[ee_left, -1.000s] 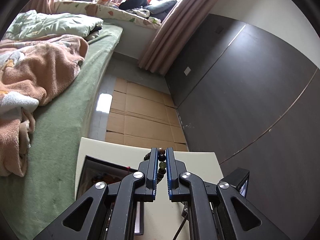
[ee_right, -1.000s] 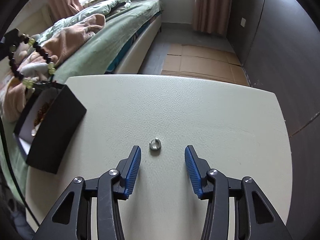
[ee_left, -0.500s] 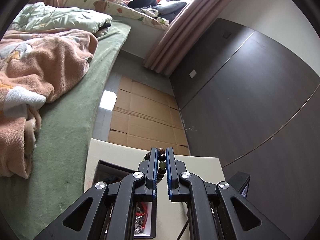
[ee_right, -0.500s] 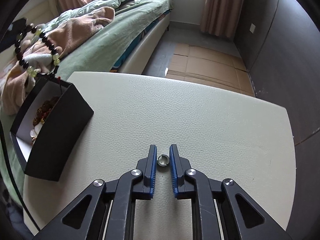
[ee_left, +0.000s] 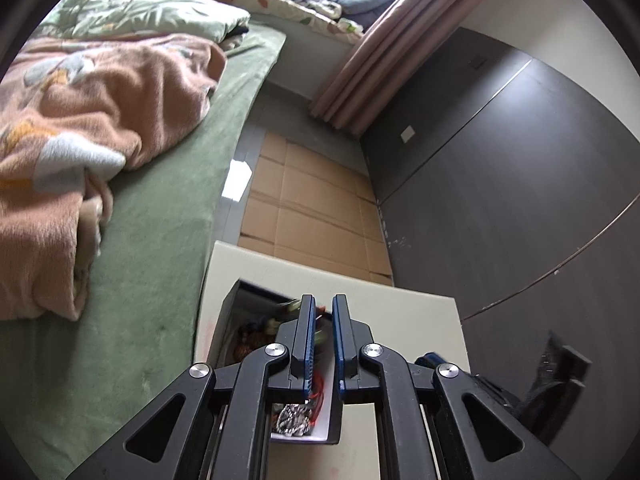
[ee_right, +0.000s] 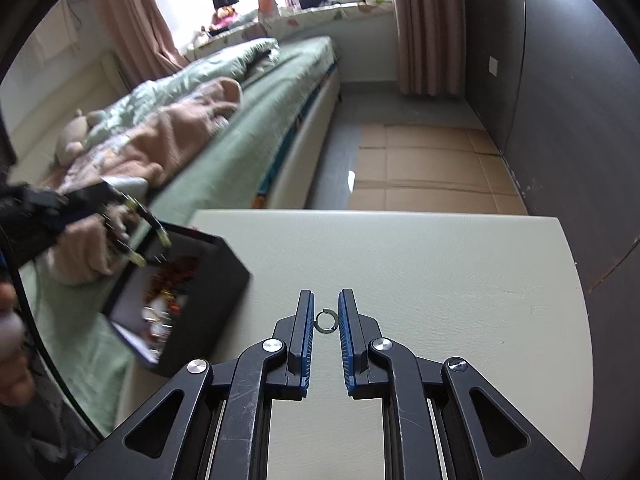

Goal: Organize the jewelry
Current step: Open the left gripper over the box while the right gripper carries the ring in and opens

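L wrist view: left gripper nearly shut, pinching bead bracelet right over open jewelry box; R wrist view: right gripper clamped on small ring, box off to its left, so ring must travel left.

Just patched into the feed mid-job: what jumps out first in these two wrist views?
The small silver ring pinched between the right gripper, above the pale table. Next, at the left of that view, the left gripper holds a beaded bracelet over the open black jewelry box, which is already full of pieces. Behind, a green bed with a rumpled pink blanket.
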